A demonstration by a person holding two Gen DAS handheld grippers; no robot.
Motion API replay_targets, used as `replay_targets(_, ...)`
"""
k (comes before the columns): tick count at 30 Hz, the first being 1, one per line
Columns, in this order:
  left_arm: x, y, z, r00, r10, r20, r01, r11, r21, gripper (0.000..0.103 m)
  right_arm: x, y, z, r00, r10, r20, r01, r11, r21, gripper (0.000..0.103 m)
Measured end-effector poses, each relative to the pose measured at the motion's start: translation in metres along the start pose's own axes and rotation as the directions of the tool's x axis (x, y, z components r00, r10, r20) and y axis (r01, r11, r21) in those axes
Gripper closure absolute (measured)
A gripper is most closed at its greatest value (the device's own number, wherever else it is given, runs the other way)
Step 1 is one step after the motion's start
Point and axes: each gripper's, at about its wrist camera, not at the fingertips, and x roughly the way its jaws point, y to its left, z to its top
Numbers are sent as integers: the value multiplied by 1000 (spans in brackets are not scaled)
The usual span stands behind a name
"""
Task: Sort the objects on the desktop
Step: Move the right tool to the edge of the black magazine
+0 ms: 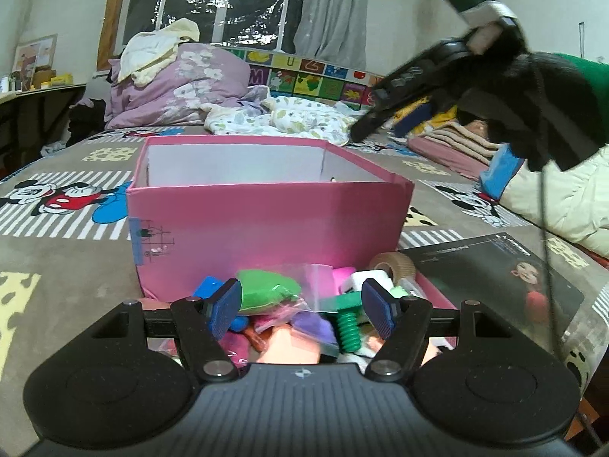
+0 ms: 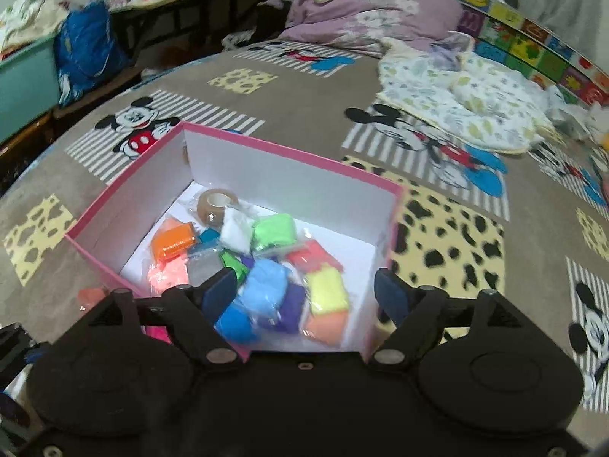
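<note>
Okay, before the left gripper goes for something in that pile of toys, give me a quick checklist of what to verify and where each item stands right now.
1. Left gripper open: ok, its blue pads stand apart with nothing between them.
2. Target in front: ok, a green plastic toy bolt and a bagged green clay packet lie just ahead.
3. Which target is meant: cannot tell.
4. Right gripper empty: ok, open above the tall pink cardboard box.
5. Room in that box: ok, bare white floor shows beside the clay bags and brown tape roll.
6. Right gripper clear of the left's path: ok, it is raised at upper right.
</note>
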Motion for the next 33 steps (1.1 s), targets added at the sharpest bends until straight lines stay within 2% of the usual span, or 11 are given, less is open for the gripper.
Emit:
replay_targets(6, 3, -12, 1, 1000, -18, -13, 18, 1000, 8, 34, -39, -34, -37, 999, -29, 13, 28, 998, 59, 17)
replay_targets(9, 8, -19, 1, 999, -31, -25, 31, 999, 10, 34, -52, -52, -59, 999, -42, -1, 42, 996, 75, 11)
replay_targets(13, 14, -29, -1, 997, -58, -41, 59, 998, 8, 34, -69, -76, -91, 998, -64, -13, 65, 994, 91, 9)
replay_targets(20, 28, -49, -5, 987, -143, -71, 144, 990, 7, 34, -105, -127, -150, 996, -91, -26, 94, 983, 160, 6)
replay_targets(22, 32, -56, -7, 982, -173, -81, 174, 985, -7, 28, -112, -144, -168, 996, -90, -29, 94, 976, 194, 6)
replay_targets(29, 41, -88, -16, 961, -253, -111, 254, 967, -1, 26, -108, -192, -217, 993, -88, -82, 110, 942, 318, 5)
replay_targets(33, 48, -103, -24, 949, -279, -148, 281, 960, -8, 26, -99, -208, -233, 996, -39, -76, 65, 921, 383, 5)
